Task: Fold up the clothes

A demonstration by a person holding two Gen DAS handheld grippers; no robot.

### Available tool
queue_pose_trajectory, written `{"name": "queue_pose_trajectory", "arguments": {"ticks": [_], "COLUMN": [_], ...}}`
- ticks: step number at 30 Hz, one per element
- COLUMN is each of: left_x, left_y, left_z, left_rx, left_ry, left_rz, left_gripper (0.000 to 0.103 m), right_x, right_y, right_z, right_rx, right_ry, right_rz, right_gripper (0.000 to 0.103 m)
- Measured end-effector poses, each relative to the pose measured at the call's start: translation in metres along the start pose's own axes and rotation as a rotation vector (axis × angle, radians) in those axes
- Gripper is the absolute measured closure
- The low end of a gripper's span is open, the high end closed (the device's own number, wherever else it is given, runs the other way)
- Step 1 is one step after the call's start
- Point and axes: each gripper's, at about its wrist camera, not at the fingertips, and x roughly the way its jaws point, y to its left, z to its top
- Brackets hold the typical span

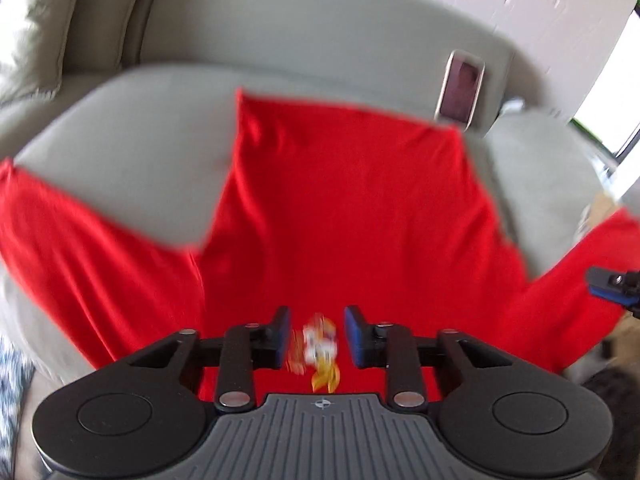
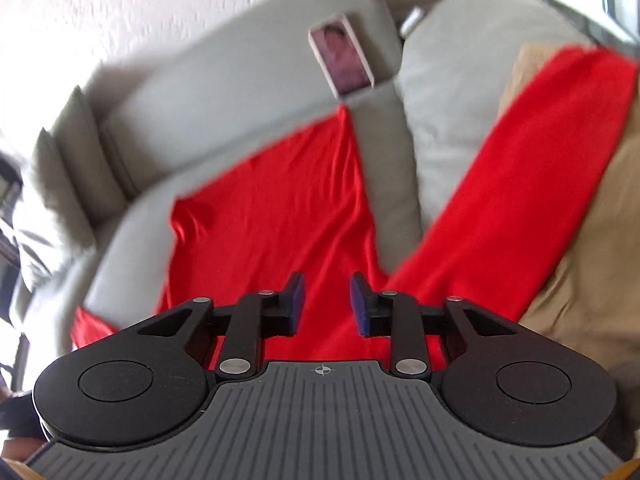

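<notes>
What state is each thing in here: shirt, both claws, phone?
Shirt: spread flat on the sofa, both sleeves out, unfolded, held by no claw.
Left claw: open above the shirt, nothing between its pads.
Right claw: open above the shirt, empty.
Phone: leaning on the sofa back, beyond the shirt's far edge.

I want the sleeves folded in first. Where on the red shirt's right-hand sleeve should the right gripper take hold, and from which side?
Probably the outer end of that sleeve, where it drapes over the tan cushion. The red shirt lies flat on the sofa, so a hem edge is the easiest part to pinch. Bring the right gripper, jaws apart and empty, down from above at the outer side, pads across the edge.
</notes>
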Motion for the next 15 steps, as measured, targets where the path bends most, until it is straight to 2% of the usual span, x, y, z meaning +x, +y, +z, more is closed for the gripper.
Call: {"name": "queue_pose_trajectory", "arguments": {"ticks": [1,4,6,7,8,9,11,12,13,15], "left_x": [0.009,0.024,0.029,0.027,0.026,0.025,0.021,0.018,0.014,0.005], "left_y": [-0.007,-0.023,-0.028,-0.03,-0.03,-0.03,-0.026,-0.027,-0.029,-0.036], "left_z": [-0.006,-0.027,-0.037,-0.039,-0.039,-0.039,-0.039,-0.039,-0.04,-0.04], "left_rx": [0.018,0.096,0.145,0.16,0.164,0.161,0.143,0.136,0.131,0.128], "left_ry": [0.01,0.067,0.063,0.071,0.088,0.109,0.15,0.158,0.161,0.156], "left_rz": [-0.008,-0.075,-0.055,-0.039,-0.029,-0.023,-0.001,0.009,0.018,0.02], "left_gripper": [0.078,0.072,0.071,0.071,0.071,0.071,0.068,0.07,0.071,0.068], "right_x": [0.013,0.042,0.054,0.057,0.053,0.05,0.04,0.034,0.025,0.002], "right_y": [0.004,0.022,0.021,0.013,0.002,-0.01,-0.028,-0.035,-0.039,-0.046], "right_z": [-0.013,-0.042,-0.053,-0.056,-0.057,-0.058,-0.057,-0.055,-0.054,-0.052], "right_rx": [-0.027,-0.175,-0.242,-0.233,-0.201,-0.168,-0.103,-0.078,-0.058,-0.018], "right_ry": [0.024,0.064,0.116,0.146,0.153,0.161,0.184,0.205,0.212,0.178], "right_rz": [0.0,0.022,0.0,-0.034,-0.042,-0.051,-0.063,-0.092,-0.085,-0.017], "right_gripper": [0.08,0.08,0.081,0.087,0.102,0.103,0.103,0.103,0.095,0.092]}}
